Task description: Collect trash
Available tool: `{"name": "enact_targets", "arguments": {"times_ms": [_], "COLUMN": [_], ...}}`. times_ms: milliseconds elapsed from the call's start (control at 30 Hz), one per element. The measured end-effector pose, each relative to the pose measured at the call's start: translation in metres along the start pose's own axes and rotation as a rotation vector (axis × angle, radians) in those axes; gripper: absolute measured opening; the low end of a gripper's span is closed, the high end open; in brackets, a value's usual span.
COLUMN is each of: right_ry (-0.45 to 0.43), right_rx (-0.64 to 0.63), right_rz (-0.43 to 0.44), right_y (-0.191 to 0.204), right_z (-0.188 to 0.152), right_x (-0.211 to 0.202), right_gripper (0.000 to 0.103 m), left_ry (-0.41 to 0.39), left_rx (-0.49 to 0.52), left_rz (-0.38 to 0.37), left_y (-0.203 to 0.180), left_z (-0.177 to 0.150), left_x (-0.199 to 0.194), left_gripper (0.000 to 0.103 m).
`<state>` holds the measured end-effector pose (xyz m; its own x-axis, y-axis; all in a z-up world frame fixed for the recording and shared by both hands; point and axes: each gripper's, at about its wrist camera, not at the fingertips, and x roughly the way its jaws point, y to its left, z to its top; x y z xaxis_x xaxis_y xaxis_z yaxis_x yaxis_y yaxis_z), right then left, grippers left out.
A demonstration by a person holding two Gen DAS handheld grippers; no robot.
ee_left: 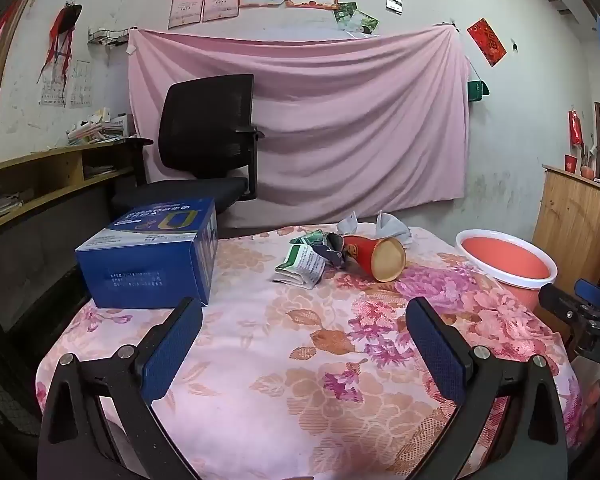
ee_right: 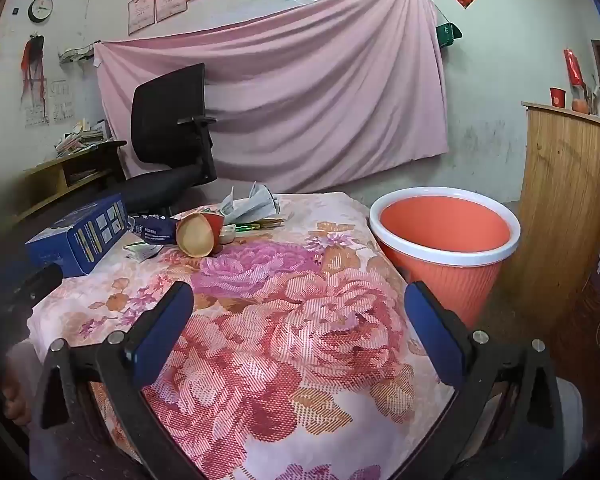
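So the trash sits in one loose heap at the far end of the desk (ee_left: 284, 360), under its flowered cloth: a tipped red cup (ee_left: 374, 256), crumpled wrappers (ee_left: 304, 262) to its left, and torn paper (ee_left: 384, 226) just behind it. The bin (ee_right: 444, 236), orange with a white rim, stands off the desk's right edge, beside it and lower.

Both grippers hover over the near part of the desk, well short of the heap. The left gripper (ee_left: 304, 344) has its fingers spread wide with nothing between them; the right gripper (ee_right: 300, 332) is the same, wide and empty.

What the next reach turns on is the cup's lie. It is on its side with its long axis running roughly far-left to near-right, the open mouth turned toward the near right. From the left gripper the heap lies ahead and a little to the right; from the right gripper it lies ahead and to the left (with the bin close on its other side). Neither looks clearly nearer, though the right one seems better placed for the drop. A blue box (ee_left: 152, 256) at the left stands clear of the heap.
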<state>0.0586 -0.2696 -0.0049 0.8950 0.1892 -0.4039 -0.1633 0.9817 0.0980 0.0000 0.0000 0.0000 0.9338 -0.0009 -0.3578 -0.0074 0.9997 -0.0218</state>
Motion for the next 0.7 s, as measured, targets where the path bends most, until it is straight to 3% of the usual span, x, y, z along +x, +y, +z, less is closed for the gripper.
{"name": "enact_targets", "arguments": {"times_ms": [700], "right_ry": [-0.003], "right_rx": [0.013], "right_rz": [0.003], "right_y": [-0.0017], "right_z": [-0.0023], "right_x": [0.0039], "right_gripper": [0.103], "left_ry": [0.001], "left_rx": [0.002], "left_rz": [0.0], "left_y": [0.0002], "left_z": [0.0002], "left_x": [-0.0006], "left_gripper": [0.1]}}
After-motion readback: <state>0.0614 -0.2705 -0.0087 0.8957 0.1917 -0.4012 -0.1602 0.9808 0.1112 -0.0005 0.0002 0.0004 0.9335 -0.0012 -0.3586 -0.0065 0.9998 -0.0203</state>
